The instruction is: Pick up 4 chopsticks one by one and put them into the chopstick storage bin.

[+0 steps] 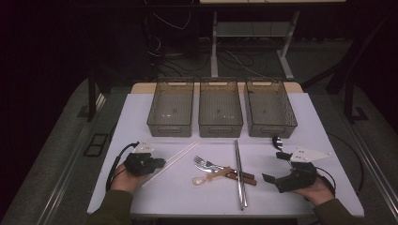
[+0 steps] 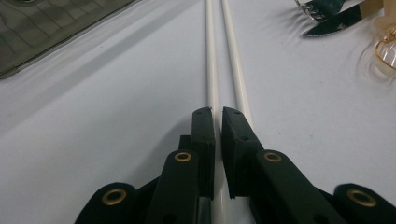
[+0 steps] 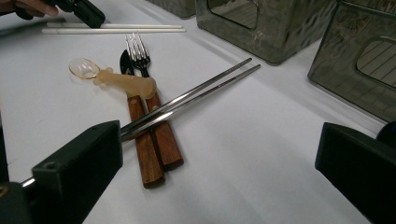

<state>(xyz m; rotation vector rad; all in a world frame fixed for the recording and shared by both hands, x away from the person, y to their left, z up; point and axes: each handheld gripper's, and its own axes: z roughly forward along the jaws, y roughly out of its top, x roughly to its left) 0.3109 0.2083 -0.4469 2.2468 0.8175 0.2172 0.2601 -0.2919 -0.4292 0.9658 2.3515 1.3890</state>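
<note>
White chopsticks (image 1: 170, 161) — one pair, plastic by the look, lying slantwise on the left half of the white table (image 1: 141, 197), their far tips pointing toward the bins. My left gripper (image 1: 162, 162) sits over their near end. In the left gripper view its two black jaws are drawn almost together with one white stick (image 2: 212, 70) pinched between them; the second stick (image 2: 235, 60) runs along just outside the jaw on the right side of that view, touching or nearly touching it — I cannot tell which.

Cutlery, centre of the table: a fork (image 1: 202, 161) and a knife (image 3: 125, 63), both wooden-handled, side by side with handles toward the right. A small translucent spoon (image 1: 206, 178) with a pale handle lies across them.

Metal chopsticks (image 1: 239, 173) — one pair, running near to far at centre right and resting over the wooden handles.

My right gripper (image 1: 271, 180) lies low at the near right, held in my hand. Its jaws stand wide apart with nothing between them, one jaw close by the near end of the metal pair.

Three smoky translucent bins, in a row at the far side: left bin (image 1: 170, 108), middle bin (image 1: 220, 108), right bin (image 1: 271, 108).
</note>
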